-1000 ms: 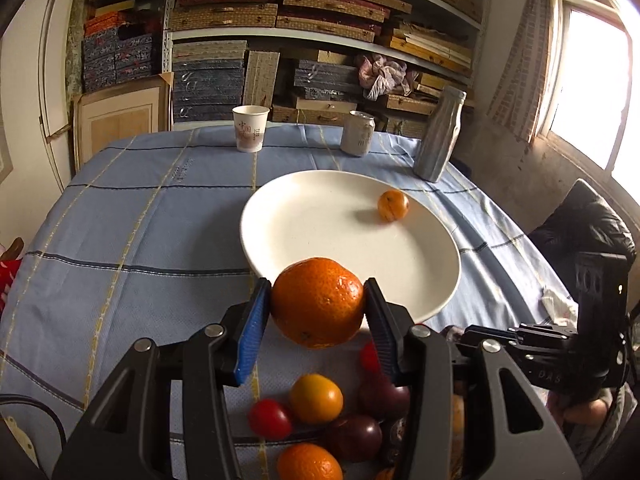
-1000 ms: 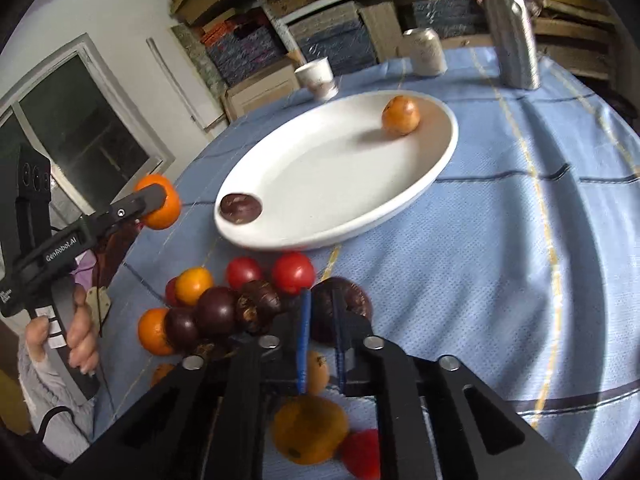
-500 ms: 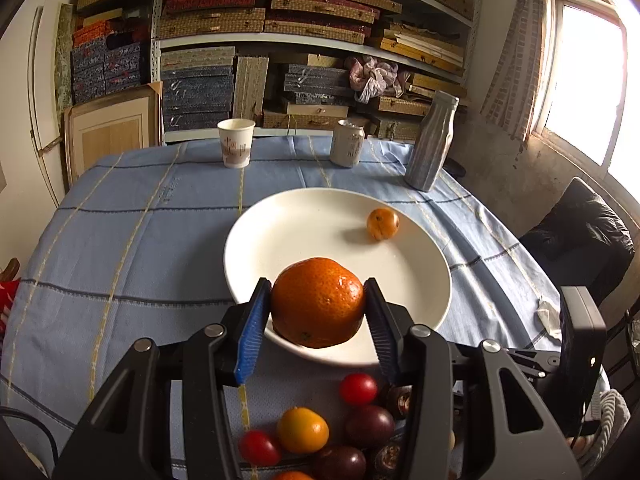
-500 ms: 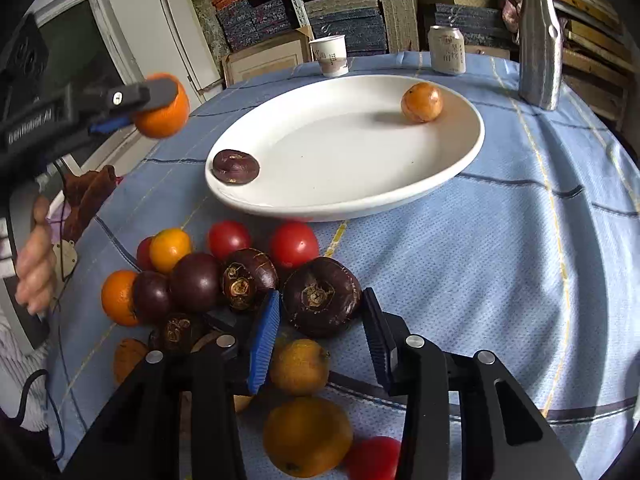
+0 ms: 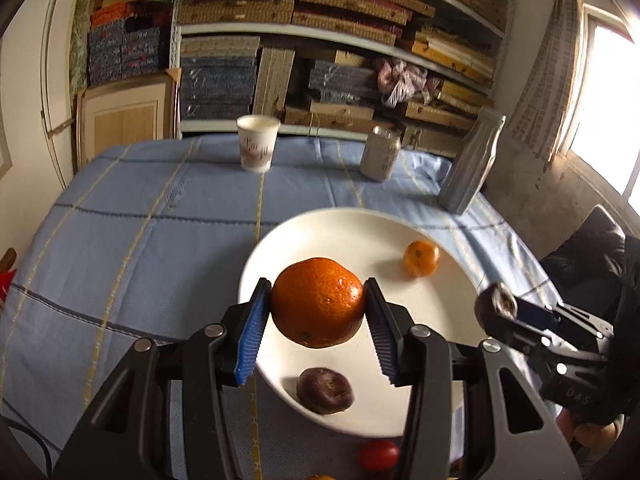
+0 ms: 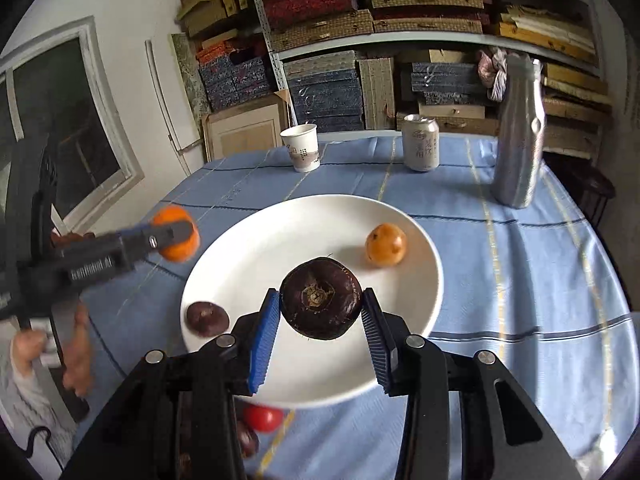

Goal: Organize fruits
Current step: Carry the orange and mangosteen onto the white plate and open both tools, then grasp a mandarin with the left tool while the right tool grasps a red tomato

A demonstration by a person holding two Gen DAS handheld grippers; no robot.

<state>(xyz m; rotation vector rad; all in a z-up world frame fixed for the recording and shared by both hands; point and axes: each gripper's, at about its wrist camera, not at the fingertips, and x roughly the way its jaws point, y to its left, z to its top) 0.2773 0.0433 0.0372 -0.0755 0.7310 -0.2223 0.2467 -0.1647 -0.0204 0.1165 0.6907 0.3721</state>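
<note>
While clamping fruit, both tools overhang plate.

2 wrist views, close above shared white plate

White plate, orange tangerine (dimpled).

A: What's on the table?
B: A blue cloth covers it. A white plate sits in the middle.
A: And behind the plate?
B: A paper cup, a can, a silver bottle. A red tomato lies just before the plate
</note>
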